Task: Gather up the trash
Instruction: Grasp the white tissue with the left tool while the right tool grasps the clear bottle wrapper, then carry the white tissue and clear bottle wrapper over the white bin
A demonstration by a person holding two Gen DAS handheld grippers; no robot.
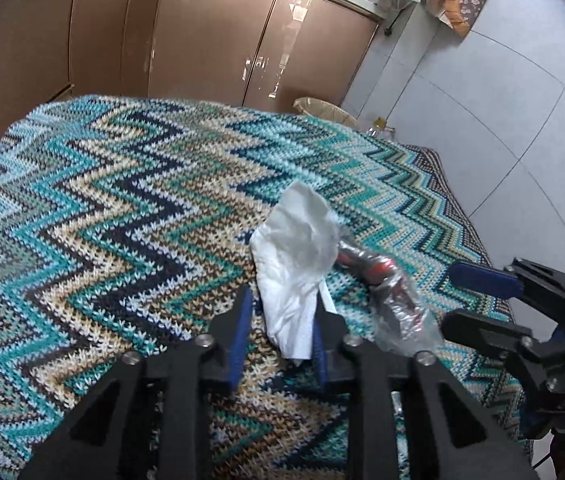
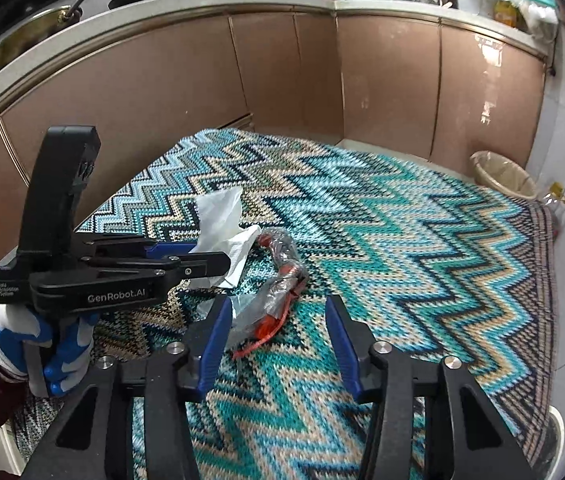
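Note:
A crumpled white tissue [image 1: 294,264] [image 2: 222,220] stands up on the zigzag knitted cloth [image 1: 122,208] [image 2: 402,240]. Its lower end lies between the fingers of my left gripper [image 1: 282,320] [image 2: 206,254]. The right pad touches it, while a strip of cloth shows beside the left pad. Next to the tissue lies a clear plastic wrapper with red and dark contents [image 1: 386,288] [image 2: 278,280]. My right gripper [image 2: 278,324] [image 1: 448,300] is open, its tips at the wrapper's near end, which rests against the left finger.
A lined beige waste bin [image 1: 322,108] [image 2: 502,176] stands on the floor beyond the cloth's far edge, with a plastic bottle [image 2: 554,200] beside it. Brown cabinet doors [image 2: 282,80] run behind. A gloved hand [image 2: 42,344] holds the left gripper. Grey floor tiles [image 1: 502,120] lie to the right.

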